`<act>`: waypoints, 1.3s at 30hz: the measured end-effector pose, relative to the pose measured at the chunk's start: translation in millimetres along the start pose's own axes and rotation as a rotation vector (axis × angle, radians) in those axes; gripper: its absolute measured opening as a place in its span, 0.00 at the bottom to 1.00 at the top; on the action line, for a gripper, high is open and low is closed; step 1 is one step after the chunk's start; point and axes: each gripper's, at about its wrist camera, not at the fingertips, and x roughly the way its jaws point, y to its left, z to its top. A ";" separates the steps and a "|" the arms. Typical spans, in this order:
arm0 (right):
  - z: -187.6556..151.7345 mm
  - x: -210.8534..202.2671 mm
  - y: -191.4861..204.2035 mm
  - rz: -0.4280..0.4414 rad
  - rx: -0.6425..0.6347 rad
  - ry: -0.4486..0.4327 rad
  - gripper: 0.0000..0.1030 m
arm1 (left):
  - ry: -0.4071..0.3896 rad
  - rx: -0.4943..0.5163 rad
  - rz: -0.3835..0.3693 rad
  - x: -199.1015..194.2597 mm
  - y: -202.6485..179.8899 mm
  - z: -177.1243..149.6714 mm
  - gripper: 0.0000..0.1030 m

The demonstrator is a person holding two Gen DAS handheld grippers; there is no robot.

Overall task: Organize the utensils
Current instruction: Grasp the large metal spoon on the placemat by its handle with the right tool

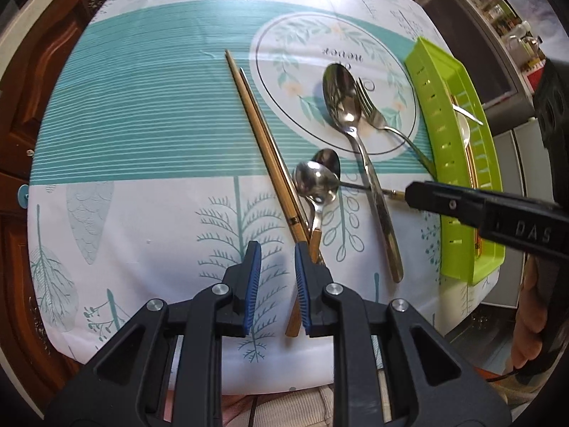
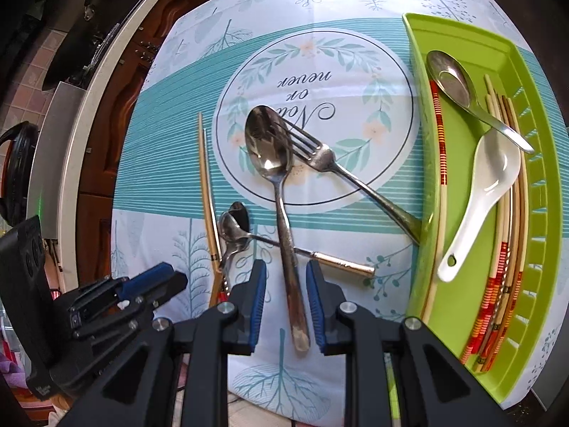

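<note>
Several utensils already lie in the green tray (image 2: 458,135): a metal spoon (image 2: 453,82), a white ceramic spoon (image 2: 480,192) and a bundle of chopsticks (image 2: 505,235) along its length. Roughly half the job looks done.

Left on the tablecloth (image 2: 185,163), all on the side of the tray nearer the printed wreath:
- large spoon (image 2: 281,192), bowl on the wreath, handle running back toward the right gripper. Long axis near parallel to the tray.
- fork (image 2: 341,170), tines beside the large spoon's bowl, handle slanting to the tray wall, apparently touching it.
- two small spoons (image 2: 233,227), bowls overlapping; one handle lies crosswise under the large spoon, pointing at the tray.
- gold chopstick pair (image 2: 208,192), farthest from the tray, roughly parallel to it.

Right gripper (image 2: 286,302): jaws apart, straddling the large spoon's handle, pads not pressing it. Likely the next pick.

Left gripper (image 1: 277,284): jaws parted a little, nothing between them; it sits just beside the chopsticks' near ends, away from the tray.
</note>
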 end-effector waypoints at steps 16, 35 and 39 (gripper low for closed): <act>42.2 34.4 7.7 -0.049 -0.054 0.059 0.22 | 0.015 -0.024 -0.028 11.4 -1.2 7.4 0.16; 39.7 52.5 48.7 -0.288 -0.193 0.006 0.08 | -0.024 -0.084 -0.027 4.6 13.5 10.4 0.16; 40.8 50.7 44.6 -0.265 -0.184 -0.004 0.08 | -0.024 -0.084 -0.029 4.8 13.4 9.8 0.16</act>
